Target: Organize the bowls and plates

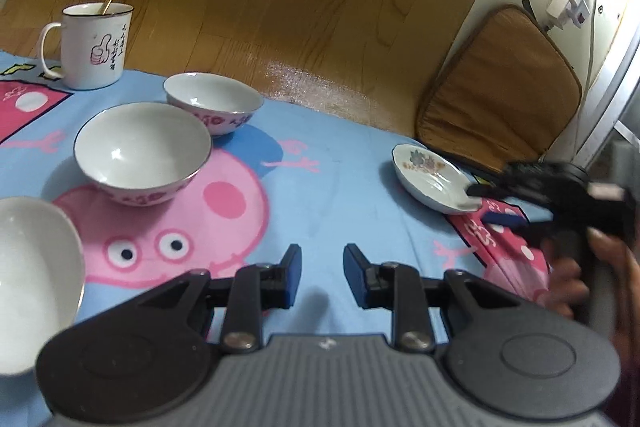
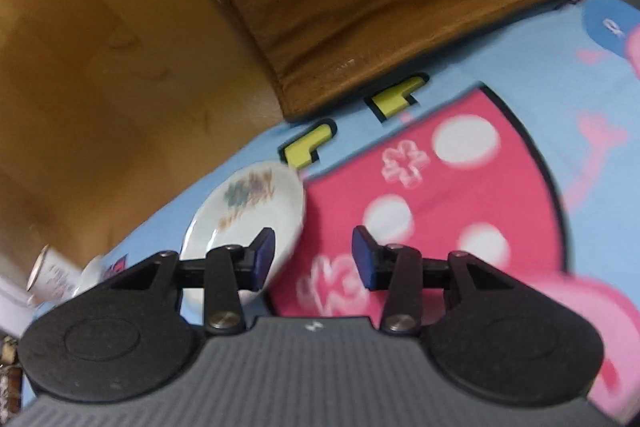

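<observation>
Three white bowls and one small flowered plate sit on a blue cartoon-print cloth [image 1: 328, 195]. The near bowl [image 1: 142, 153], empty and upright, carries a pink pattern around its outer wall and a dark rim. A smaller matching bowl [image 1: 212, 103] stands just behind it, nearly touching. A third white bowl [image 1: 36, 279] is cut off at the left edge of the left wrist view. Well apart to the right lies the shallow plate [image 1: 430, 177], white with a faded floral print, its near edge over the cloth's pink panel.
</observation>
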`<state>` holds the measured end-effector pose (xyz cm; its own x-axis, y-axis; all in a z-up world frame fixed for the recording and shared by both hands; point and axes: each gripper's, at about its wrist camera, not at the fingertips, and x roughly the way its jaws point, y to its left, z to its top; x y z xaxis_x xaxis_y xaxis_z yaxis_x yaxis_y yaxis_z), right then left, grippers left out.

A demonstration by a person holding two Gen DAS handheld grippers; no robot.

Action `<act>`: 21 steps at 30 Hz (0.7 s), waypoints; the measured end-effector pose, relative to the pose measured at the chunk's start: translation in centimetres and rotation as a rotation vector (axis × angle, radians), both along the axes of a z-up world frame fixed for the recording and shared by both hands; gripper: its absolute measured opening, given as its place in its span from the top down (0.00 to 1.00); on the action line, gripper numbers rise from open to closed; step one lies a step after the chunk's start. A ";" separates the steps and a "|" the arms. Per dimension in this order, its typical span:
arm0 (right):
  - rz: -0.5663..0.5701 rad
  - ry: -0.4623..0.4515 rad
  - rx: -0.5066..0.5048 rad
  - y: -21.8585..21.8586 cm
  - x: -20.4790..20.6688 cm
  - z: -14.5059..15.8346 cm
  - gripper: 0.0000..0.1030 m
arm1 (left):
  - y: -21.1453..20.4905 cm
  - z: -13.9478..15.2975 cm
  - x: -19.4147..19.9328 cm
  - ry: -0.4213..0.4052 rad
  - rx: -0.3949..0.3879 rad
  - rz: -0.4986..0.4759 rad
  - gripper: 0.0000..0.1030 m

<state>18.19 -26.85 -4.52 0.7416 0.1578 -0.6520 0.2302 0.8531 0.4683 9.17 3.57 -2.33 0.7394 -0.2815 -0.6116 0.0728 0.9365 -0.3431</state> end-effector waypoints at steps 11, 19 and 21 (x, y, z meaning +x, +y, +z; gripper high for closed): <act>0.217 0.063 -0.006 2.8 -3.4 0.4 0.86 | 1.0 0.1 -0.6 0.009 -0.065 -0.017 0.73; 0.442 0.132 0.164 2.6 -11.9 0.5 0.87 | 1.0 0.5 -2.0 0.022 -0.099 -0.078 0.68; 0.447 0.125 0.175 2.6 -13.2 0.7 0.87 | 0.5 0.5 -2.4 0.035 -0.112 -0.108 0.68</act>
<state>4.98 -24.26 -3.78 0.4938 0.5581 -0.6669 -0.0769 0.7919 0.6058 6.76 4.08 -1.87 0.6798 -0.4265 -0.5966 0.1574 0.8794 -0.4492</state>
